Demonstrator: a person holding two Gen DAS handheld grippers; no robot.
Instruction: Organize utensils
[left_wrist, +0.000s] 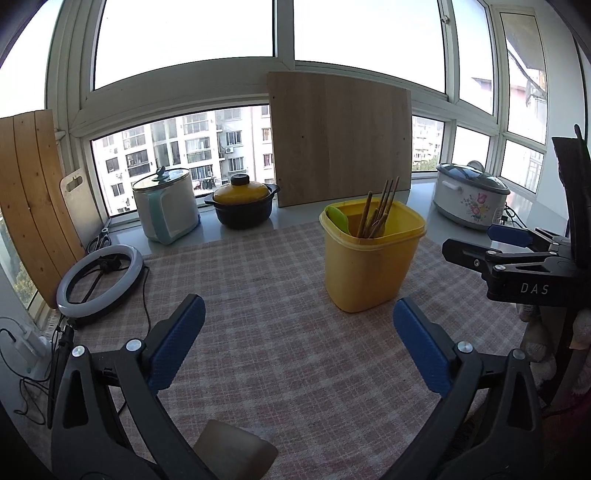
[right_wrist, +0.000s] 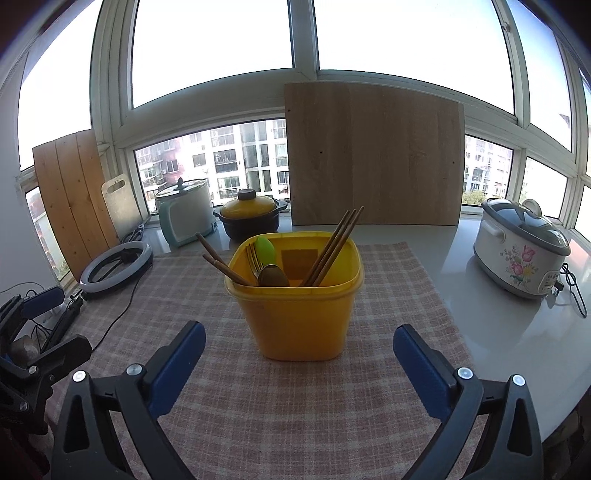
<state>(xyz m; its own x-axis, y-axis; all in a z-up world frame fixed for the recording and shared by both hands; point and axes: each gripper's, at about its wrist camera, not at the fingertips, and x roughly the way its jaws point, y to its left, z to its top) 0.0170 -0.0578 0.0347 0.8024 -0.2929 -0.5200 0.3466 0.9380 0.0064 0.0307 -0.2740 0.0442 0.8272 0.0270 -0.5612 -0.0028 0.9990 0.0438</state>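
The left gripper (left_wrist: 299, 343) stands spread as wide as it goes, nothing between its blue pads (left_wrist: 177, 347), only checked cloth (left_wrist: 258, 288) beneath. The right gripper (right_wrist: 299, 369) is the same — jaws fully apart, holding nothing, touching nothing — and it faces the yellow tub (right_wrist: 295, 314) squarely, with the tub near and just beyond its fingertips.

The tub sits upright on the cloth, in the middle of the counter (right_wrist: 498, 332). Inside it stand the utensils: a bundle of brown chopsticks (right_wrist: 332, 251) leaning to the right, two more chopsticks (right_wrist: 218, 264) leaning out over the left rim, a fork (right_wrist: 253, 260), a metal spoon (right_wrist: 273, 275) and a green spoon-like piece (right_wrist: 265, 249). From the left wrist view the tub's far side is hidden, so I cannot tell whether anything else lies in it.

The chopsticks look stiff, light and thin — likely to roll or slip if pinched singly, so take them as a bundle near mid-length. The fork and spoon are smooth metal, probably slippery; the flat of the handle is the better hold. The tub itself seems light plastic and may tip if a utensil is dragged against its rim.
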